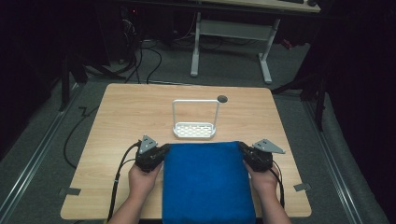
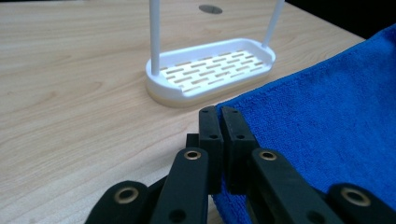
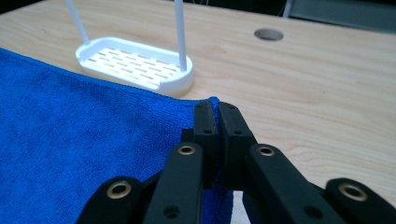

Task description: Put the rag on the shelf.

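Observation:
A blue towel [image 1: 205,179] lies spread at the near edge of the wooden table [image 1: 126,112], hanging over the front. My left gripper [image 1: 163,150] is shut on the towel's far left corner, seen up close as blue cloth [image 2: 327,130] pinched between the jaws of my left gripper [image 2: 219,114]. On the other side my right gripper [image 1: 243,149] is shut on the far right corner; the cloth [image 3: 84,140] is clamped in the jaws of my right gripper [image 3: 215,109]. Both corners are held a little above the tabletop.
A white slotted rack [image 1: 194,129] with a tall hoop handle stands just beyond the towel's far edge, also in the left gripper view [image 2: 210,70] and the right gripper view [image 3: 135,63]. A round cable hole [image 1: 222,98] sits behind it. A second desk's legs stand beyond the table.

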Demonstrator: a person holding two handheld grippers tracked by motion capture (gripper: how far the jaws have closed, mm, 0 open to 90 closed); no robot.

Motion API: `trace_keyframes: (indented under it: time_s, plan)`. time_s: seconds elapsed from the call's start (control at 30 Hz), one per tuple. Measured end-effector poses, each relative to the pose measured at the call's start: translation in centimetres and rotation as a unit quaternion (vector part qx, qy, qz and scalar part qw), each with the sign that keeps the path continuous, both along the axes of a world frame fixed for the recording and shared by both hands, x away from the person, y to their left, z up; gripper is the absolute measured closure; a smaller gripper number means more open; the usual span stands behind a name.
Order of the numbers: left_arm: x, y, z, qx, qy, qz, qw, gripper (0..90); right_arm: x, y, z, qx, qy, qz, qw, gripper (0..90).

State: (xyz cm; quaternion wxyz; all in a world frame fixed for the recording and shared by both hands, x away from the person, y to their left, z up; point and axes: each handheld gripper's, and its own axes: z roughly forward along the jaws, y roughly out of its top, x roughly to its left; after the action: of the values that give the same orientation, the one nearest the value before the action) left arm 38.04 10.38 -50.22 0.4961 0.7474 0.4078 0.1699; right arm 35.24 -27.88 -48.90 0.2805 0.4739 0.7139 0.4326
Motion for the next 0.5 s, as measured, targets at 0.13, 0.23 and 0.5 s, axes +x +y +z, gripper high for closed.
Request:
trace_keyframes:
  time_s: [0.13,0.23,0.5]
  plan:
    - [-0.4,0.2,0.8,-0.012,-0.014,0.003,0.9998,88.0,-0.5,0.2,0.8,0.011,-0.021,-0.001,0.9997,87.2]
    - [-0.7,0.4,1.6,-0.021,-0.031,0.005,0.9993,88.0,-0.9,0.3,1.4,0.021,-0.036,0.0,0.9991,87.3]
    - [-1.5,0.9,3.9,-0.038,-0.072,0.015,0.9966,88.1,-1.6,0.7,3.0,0.031,-0.076,-0.003,0.9966,87.4]
